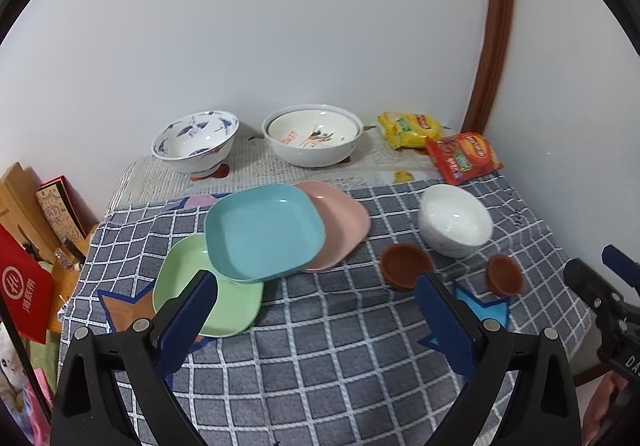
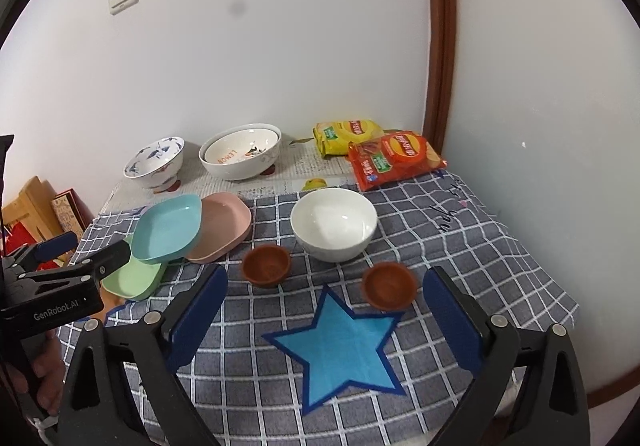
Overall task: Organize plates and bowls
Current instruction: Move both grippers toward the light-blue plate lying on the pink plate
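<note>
A blue plate (image 1: 262, 232) (image 2: 168, 228) lies tilted across a green plate (image 1: 192, 290) (image 2: 134, 278) and a pink plate (image 1: 342, 226) (image 2: 226, 226). A plain white bowl (image 1: 456, 219) (image 2: 334, 224) stands to the right, with two small brown bowls (image 1: 404, 266) (image 1: 505, 274) (image 2: 266, 265) (image 2: 390, 285) in front of it. At the back stand a blue-patterned bowl (image 1: 196, 145) (image 2: 156, 161) and a large white bowl (image 1: 312, 135) (image 2: 240, 155) with a smaller one nested inside. My left gripper (image 1: 316, 310) is open and empty, its left finger over the green plate. My right gripper (image 2: 326, 310) is open and empty above the blue star.
The table wears a grey checked cloth (image 1: 320, 358) (image 2: 460, 246) with star patches. Yellow (image 1: 412, 129) (image 2: 346, 135) and red (image 1: 464, 157) (image 2: 394, 159) snack bags lie at the back right. Boxes and a red bag (image 1: 24, 286) stand left of the table. Walls close the back and right.
</note>
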Motion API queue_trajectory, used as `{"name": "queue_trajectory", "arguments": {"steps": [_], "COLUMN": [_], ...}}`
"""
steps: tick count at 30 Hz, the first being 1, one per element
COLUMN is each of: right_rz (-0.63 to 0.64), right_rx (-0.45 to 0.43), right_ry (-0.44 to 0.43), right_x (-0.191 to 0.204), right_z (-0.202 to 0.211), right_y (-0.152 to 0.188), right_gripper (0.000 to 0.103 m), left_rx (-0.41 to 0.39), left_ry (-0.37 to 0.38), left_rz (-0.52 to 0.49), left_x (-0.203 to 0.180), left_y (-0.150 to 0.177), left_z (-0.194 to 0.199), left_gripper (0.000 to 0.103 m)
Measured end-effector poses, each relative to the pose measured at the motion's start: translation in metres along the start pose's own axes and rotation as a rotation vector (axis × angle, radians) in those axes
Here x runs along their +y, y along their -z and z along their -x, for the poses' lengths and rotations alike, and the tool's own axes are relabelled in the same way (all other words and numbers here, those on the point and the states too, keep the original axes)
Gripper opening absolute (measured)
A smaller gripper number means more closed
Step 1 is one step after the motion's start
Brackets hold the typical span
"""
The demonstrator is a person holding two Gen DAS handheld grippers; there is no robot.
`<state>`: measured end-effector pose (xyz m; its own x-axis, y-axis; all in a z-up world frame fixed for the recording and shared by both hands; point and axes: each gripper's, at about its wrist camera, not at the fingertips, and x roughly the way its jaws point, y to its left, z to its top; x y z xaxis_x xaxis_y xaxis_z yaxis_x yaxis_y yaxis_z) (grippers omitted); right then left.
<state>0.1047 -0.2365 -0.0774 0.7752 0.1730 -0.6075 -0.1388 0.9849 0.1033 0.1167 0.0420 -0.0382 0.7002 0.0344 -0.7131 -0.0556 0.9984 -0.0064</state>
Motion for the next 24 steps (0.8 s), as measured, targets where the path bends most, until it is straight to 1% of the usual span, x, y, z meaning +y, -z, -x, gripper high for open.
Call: {"name": "queue_trajectory", "arguments": {"steps": [4, 8, 10, 13, 14, 18, 21, 24], "right_rz": [0.006, 0.003, 0.021, 0.044, 0.048, 0.049, 0.048, 0.044], "right_rx": [0.012, 0.07, 0.07, 0.069, 0.071, 0.095, 0.118, 0.135], "right_ry": [0.003, -0.085, -0.092, -0.112, -0.122, -0.163, -0.191, -0.219], "right_x": [0.011, 0.024, 0.032, 0.045, 0.049, 0.067, 0.079, 0.091], "right_z": [-0.02, -0.043, -0.051, -0.063, -0.067, -0.091, -0.108, -0.125], "right_y": [-0.008, -0.019, -0.022, -0.029, -0.03, -0.037, -0.038, -0.036], "right_gripper": [0.089, 0.082, 0.08, 0.077, 0.075, 0.065, 0.061, 0.061], "left_rx": [0.016, 0.029, 0.038, 0.051, 0.057, 0.083, 0.095, 0.103], "left_ry": [-0.023, -0.039, -0.051, -0.051, -0.049, -0.058, -0.061, -0.062], "left_rz": [0.015, 0.032, 0.036, 0.045, 0.047, 0.051, 0.057, 0.058], "left_x": [0.014, 0.03, 0.037, 0.049, 0.052, 0.065, 0.072, 0.079], "left_y": [-0.006, -0.013, -0.016, -0.02, -0.022, -0.026, -0.03, -0.034], "left_z": [-0.017, -0.034, -0.042, -0.055, -0.06, -0.079, -0.093, -0.108], "left_gripper": [0.096, 0.093, 0.092, 0.087, 0.084, 0.079, 0.078, 0.078]}}
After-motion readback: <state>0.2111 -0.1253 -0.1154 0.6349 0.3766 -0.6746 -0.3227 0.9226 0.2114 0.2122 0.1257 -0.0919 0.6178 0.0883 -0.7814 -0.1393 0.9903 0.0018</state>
